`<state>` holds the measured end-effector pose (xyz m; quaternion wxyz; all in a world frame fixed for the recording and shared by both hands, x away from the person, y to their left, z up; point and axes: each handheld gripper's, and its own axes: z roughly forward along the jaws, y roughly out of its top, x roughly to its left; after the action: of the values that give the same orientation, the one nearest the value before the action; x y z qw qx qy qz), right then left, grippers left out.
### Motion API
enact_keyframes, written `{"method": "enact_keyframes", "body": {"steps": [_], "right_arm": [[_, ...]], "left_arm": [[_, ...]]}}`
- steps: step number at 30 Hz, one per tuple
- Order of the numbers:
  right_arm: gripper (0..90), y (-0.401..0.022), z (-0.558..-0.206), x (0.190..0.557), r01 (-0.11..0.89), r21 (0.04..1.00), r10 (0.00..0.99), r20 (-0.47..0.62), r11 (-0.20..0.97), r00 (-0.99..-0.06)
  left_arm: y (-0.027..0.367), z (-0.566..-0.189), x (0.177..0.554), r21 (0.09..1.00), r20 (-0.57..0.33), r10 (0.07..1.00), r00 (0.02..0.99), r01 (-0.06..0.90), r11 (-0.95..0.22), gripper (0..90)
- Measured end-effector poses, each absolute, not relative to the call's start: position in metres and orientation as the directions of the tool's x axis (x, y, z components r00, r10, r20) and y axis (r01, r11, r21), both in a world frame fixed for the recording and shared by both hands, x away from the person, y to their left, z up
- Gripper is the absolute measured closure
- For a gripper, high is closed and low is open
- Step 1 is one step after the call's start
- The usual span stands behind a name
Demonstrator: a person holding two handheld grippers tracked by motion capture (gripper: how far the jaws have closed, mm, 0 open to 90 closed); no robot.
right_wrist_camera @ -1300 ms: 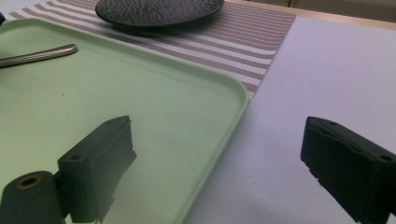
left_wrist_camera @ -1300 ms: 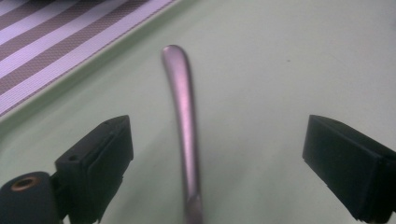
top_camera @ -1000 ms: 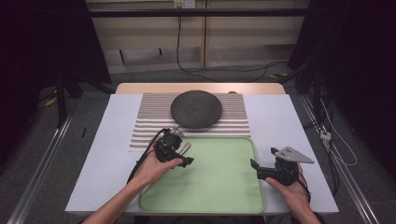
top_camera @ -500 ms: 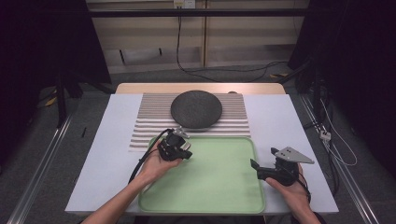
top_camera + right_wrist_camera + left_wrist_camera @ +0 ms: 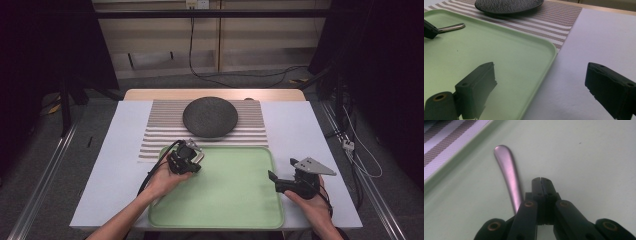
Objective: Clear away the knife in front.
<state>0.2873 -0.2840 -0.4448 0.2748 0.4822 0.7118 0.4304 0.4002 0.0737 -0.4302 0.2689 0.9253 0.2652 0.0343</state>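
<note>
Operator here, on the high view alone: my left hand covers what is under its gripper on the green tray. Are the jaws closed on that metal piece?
Observer: No. The left gripper has its jaws shut on each other with nothing between the tips. The metal handle runs beside them.
Operator: Which way does the handle point?
Observer: Its rounded end reaches ahead of the jaws, toward the rim of the tray and the striped mat.
Operator: And the right gripper?
Observer: The right gripper is wide open, with one jaw over the tray and the other over the white table cover.
</note>
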Motion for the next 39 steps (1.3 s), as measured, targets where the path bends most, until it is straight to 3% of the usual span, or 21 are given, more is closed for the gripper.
{"method": "enact_keyframes", "body": {"steps": [39], "right_arm": [[9.6,-0.284,-0.445,0.287,0.451,0.877,0.924,0.025,0.163,-0.381]], "left_arm": [[0.119,-0.428,0.402,0.492,-0.076,0.616,0.784,0.567,-0.661,90.0]]}}
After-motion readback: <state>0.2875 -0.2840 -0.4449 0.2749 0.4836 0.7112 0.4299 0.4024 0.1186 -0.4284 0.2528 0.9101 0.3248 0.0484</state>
